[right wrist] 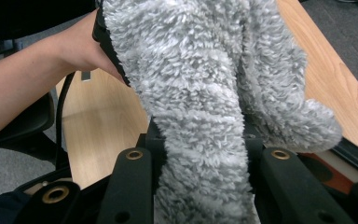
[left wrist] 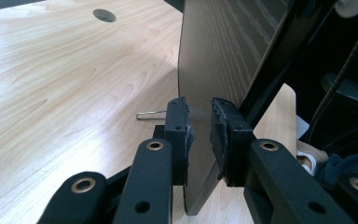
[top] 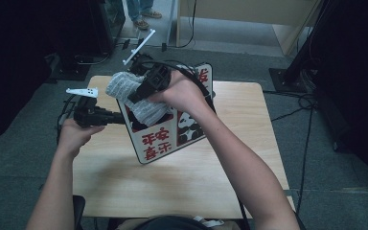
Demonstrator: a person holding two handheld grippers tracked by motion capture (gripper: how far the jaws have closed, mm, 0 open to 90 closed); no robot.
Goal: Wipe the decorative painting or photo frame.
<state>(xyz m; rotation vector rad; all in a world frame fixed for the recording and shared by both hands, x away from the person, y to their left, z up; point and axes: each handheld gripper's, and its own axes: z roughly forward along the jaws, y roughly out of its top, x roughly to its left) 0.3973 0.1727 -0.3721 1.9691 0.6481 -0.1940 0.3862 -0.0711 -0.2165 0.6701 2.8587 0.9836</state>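
Note:
A picture board [top: 172, 139] with pandas and red characters stands tilted on the wooden table [top: 196, 187]. My left gripper [top: 117, 117] is shut on its left edge; in the left gripper view the pads [left wrist: 179, 126] pinch the thin panel [left wrist: 223, 56] from both sides. My right gripper [top: 143, 88] is shut on a fluffy grey cloth [top: 148, 110], which rests against the board's upper left face. In the right gripper view the cloth [right wrist: 200, 93] bulges up between the jaws of that gripper [right wrist: 200, 144] and hides the pads. The board's dark frame [right wrist: 354, 154] shows below it.
A cable hole [left wrist: 105, 15] is in the tabletop, and a small metal wire clip [left wrist: 151, 114] lies by the board's foot. Beyond the table are a person's feet [top: 141, 19], a black stand [top: 292, 72] and cables on the floor.

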